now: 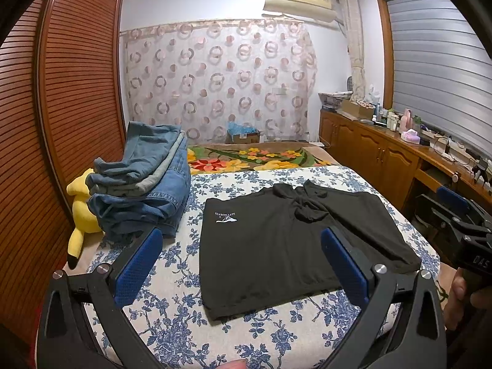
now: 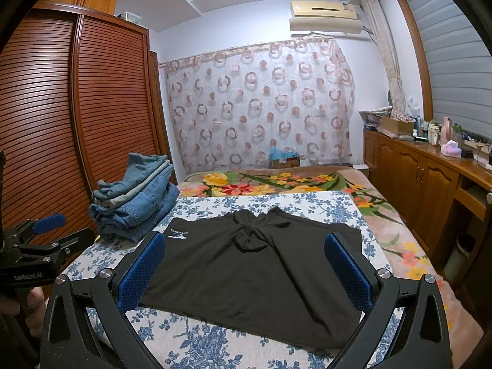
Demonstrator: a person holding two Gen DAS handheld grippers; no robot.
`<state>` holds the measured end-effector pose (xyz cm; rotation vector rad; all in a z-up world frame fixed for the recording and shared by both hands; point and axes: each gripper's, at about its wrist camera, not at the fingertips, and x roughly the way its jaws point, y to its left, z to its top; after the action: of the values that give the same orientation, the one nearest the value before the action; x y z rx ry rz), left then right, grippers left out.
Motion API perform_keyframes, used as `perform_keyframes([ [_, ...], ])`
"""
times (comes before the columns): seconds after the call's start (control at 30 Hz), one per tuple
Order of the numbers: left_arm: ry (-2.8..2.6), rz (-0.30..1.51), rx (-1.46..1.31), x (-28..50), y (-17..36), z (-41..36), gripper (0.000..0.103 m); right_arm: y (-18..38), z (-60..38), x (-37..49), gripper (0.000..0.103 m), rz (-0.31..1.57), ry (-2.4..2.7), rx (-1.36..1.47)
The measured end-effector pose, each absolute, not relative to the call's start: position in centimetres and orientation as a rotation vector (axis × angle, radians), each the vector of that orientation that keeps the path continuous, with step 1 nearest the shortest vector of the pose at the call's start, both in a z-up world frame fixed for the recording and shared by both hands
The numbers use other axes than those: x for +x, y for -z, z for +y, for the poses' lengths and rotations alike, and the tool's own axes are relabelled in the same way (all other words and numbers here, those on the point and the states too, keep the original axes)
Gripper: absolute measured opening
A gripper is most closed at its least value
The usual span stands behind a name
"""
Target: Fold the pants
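Left tool [image 1: 241, 266] and right tool [image 2: 244, 269] hover wide apart, empty, over black pants [image 2: 252, 273] on bed [image 2: 196, 341]; jeans stack [image 1: 141, 181] left.

A: What are the black pants [image 1: 276, 246] made of?
B: Matt, smooth knit cloth, with a white printed logo. They lie on the bed's [image 1: 172, 323] blue-flowered cotton-looking cover.

A: And the stack at the bed's left edge?
B: Jeans [image 1: 144, 184], coarse faded denim.

A: The fingers [image 1: 138, 267]?
B: Blue textured rubbery pads, matt black plastic frames, shiny metal screws. The wardrobe [image 1: 67, 92] is glossy slatted wood.
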<state>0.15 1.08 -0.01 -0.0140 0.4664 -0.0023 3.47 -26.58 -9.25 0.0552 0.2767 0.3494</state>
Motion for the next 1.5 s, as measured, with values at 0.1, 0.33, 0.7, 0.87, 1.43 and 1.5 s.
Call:
perform_keyframes([
  [0.1,0.0,0.466,-0.012,0.1,-0.03,0.92,0.103,9.25,-26.61,3.49,0.103,0.275,-0.35,0.057],
  [0.33,-0.001,0.464,-0.008,0.05,-0.06,0.83,0.103,9.28,-26.61,3.54,0.103,0.276,-0.353,0.06],
  [0.7,-0.001,0.462,-0.005,-0.01,-0.1,0.71,0.103,9.35,-26.46,3.5,0.103,0.276,-0.356,0.061],
  [0.87,-0.001,0.46,-0.004,-0.06,-0.11,0.7,0.103,9.37,-26.46,3.55,0.103,0.275,-0.356,0.063],
  [1.43,-0.002,0.457,-0.001,-0.14,-0.07,0.59,0.103,9.42,-26.43,3.69,0.103,0.276,-0.358,0.067],
  [1.5,-0.003,0.456,-0.001,-0.15,-0.07,0.57,0.103,9.42,-26.37,3.73,0.103,0.277,-0.357,0.067],
])
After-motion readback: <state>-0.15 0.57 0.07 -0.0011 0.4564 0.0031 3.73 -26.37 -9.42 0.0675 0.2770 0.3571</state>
